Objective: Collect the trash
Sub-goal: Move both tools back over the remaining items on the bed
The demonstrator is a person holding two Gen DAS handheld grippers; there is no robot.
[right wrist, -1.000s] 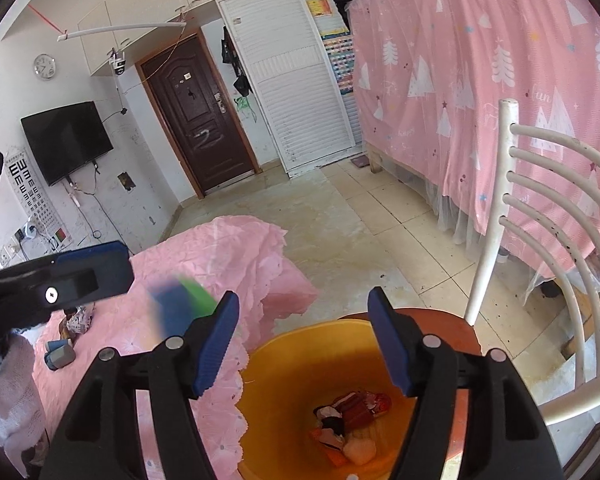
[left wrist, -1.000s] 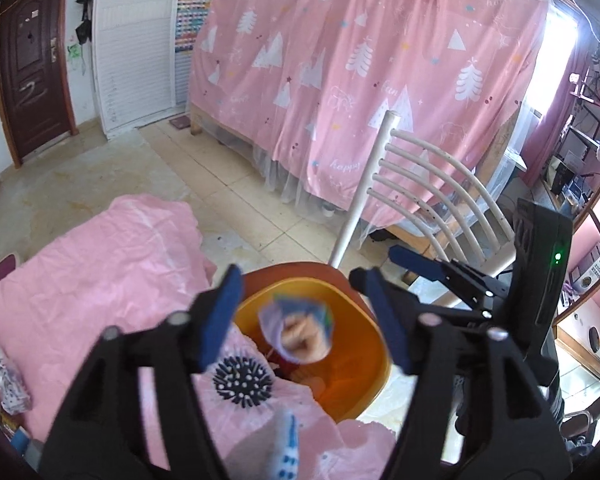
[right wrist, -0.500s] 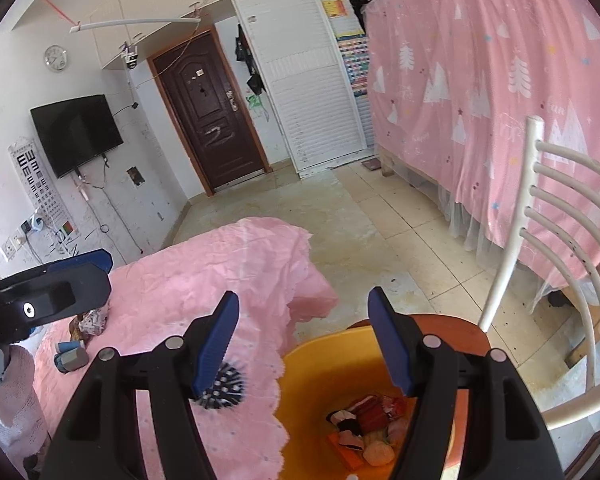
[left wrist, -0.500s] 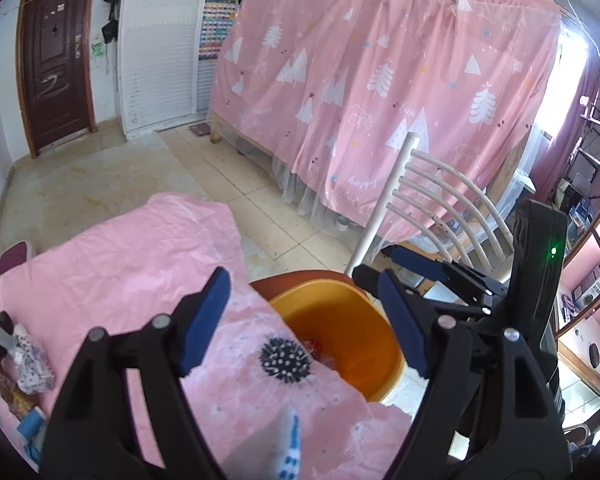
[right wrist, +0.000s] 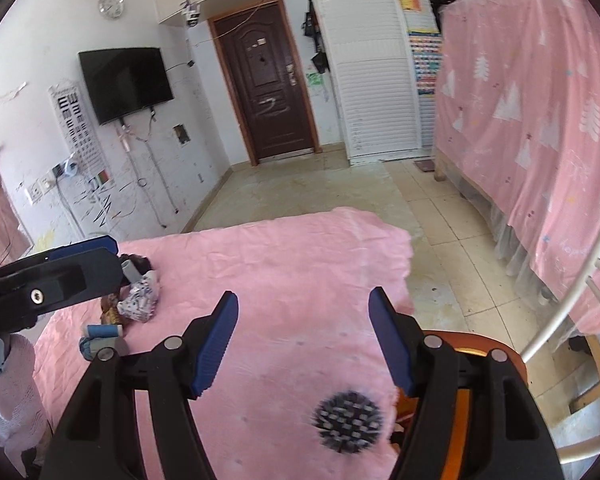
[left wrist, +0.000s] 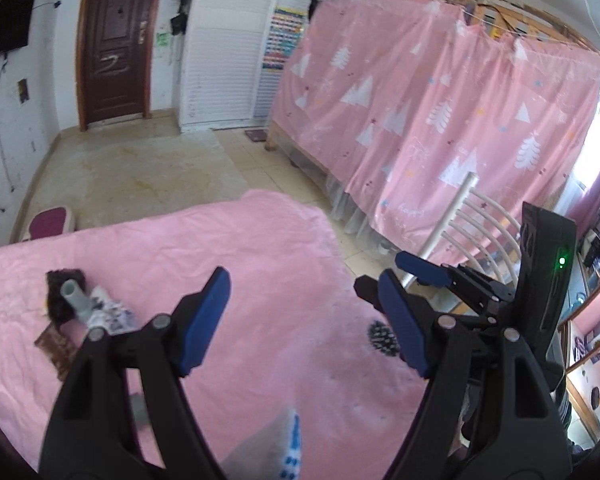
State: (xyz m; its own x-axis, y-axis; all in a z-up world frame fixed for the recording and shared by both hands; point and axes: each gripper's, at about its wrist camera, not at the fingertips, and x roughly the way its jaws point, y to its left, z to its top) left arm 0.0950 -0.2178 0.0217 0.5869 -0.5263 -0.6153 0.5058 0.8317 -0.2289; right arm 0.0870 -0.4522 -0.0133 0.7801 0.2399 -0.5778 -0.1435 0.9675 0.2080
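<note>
Pink cloth (left wrist: 260, 248) covers the table. Orange bin (right wrist: 512, 356) sits at its right edge, beside a white chair (left wrist: 480, 236). Trash (left wrist: 80, 312) lies piled at the cloth's left side. Left gripper (left wrist: 300, 316) gapes empty above the cloth. Right gripper (right wrist: 304, 340), jaws just widening, holds nothing.

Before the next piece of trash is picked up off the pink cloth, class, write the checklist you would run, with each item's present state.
1. Left gripper empty, jaws apart: ok.
2. Right gripper empty, jaws just opening further: ok.
3. Trash pile in view on the pink cloth: ok.
4. Open cloth between grippers and pile: ok.
5. Orange bin within reach: cannot tell, mostly hidden behind the right gripper.
6. Spiky ball counts as trash: cannot tell.
</note>
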